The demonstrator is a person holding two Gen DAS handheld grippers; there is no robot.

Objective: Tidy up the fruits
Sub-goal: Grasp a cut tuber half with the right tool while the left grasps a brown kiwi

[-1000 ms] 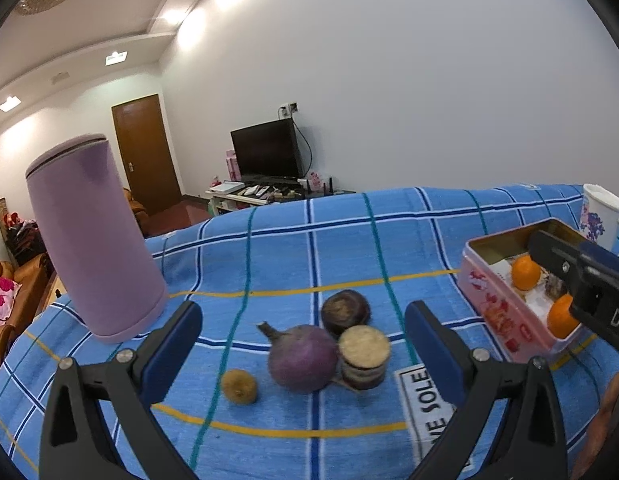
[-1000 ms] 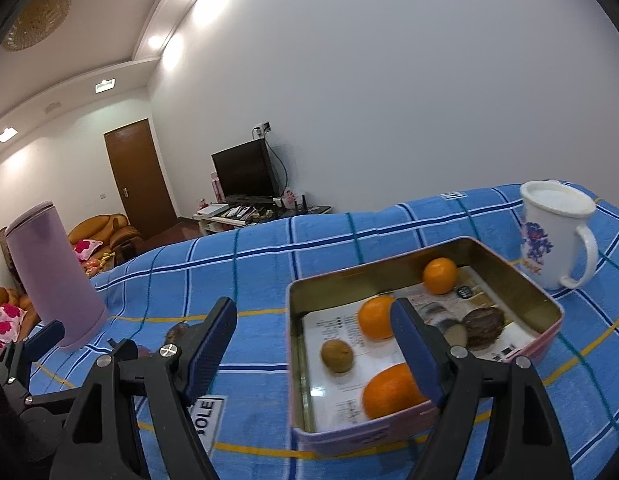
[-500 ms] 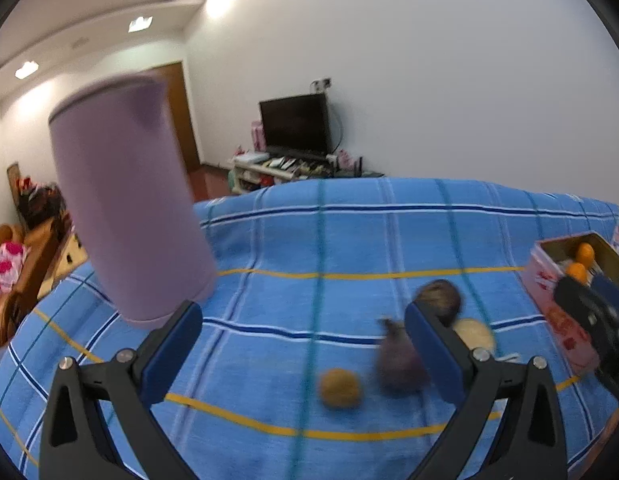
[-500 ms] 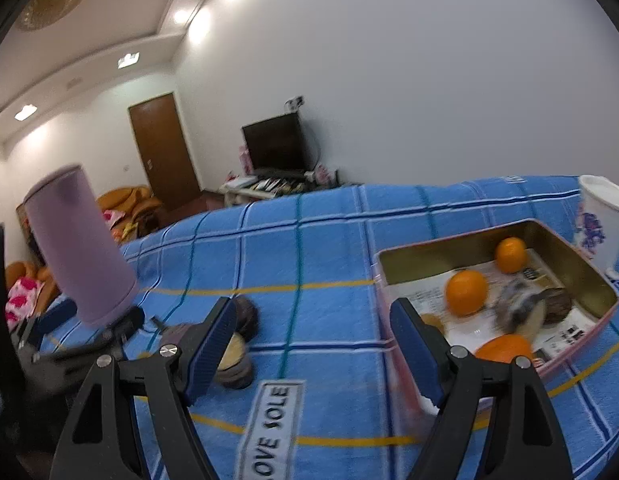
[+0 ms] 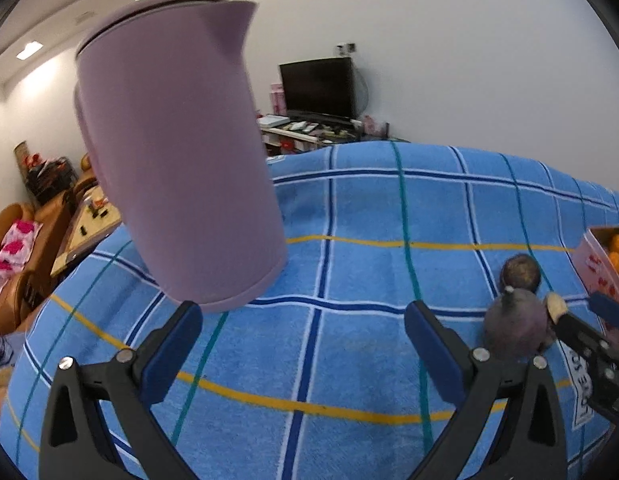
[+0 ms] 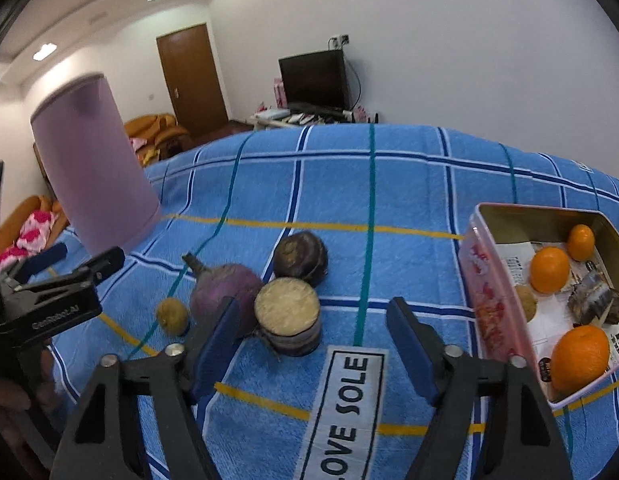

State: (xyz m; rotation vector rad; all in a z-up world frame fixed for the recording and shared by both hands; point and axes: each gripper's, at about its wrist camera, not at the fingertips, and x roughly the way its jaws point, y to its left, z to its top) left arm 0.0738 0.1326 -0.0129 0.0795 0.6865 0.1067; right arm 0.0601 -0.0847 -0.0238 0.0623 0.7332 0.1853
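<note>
On the blue checked cloth lie a purple turnip-like root (image 6: 225,294), a cut round piece with a pale top (image 6: 288,316), a dark round fruit (image 6: 301,258) and a small brown kiwi (image 6: 172,315). My right gripper (image 6: 311,344) is open and empty, just in front of the cut piece. A pink tin (image 6: 485,300) at the right holds oranges (image 6: 549,270), a kiwi and a dark fruit. My left gripper (image 5: 303,350) is open and empty over bare cloth; the purple root (image 5: 515,328) and dark fruit (image 5: 521,274) lie to its right.
A tall lilac kettle (image 5: 177,160) stands close ahead-left of the left gripper; it also shows in the right wrist view (image 6: 93,160). A white "LOVE SOLE" label (image 6: 341,412) is on the cloth. The table edge drops off at the left toward sofas.
Both grippers swung left. The left one now faces the kettle, with the fruit group at its right edge. The right one left the tin and now faces the fruit group.
</note>
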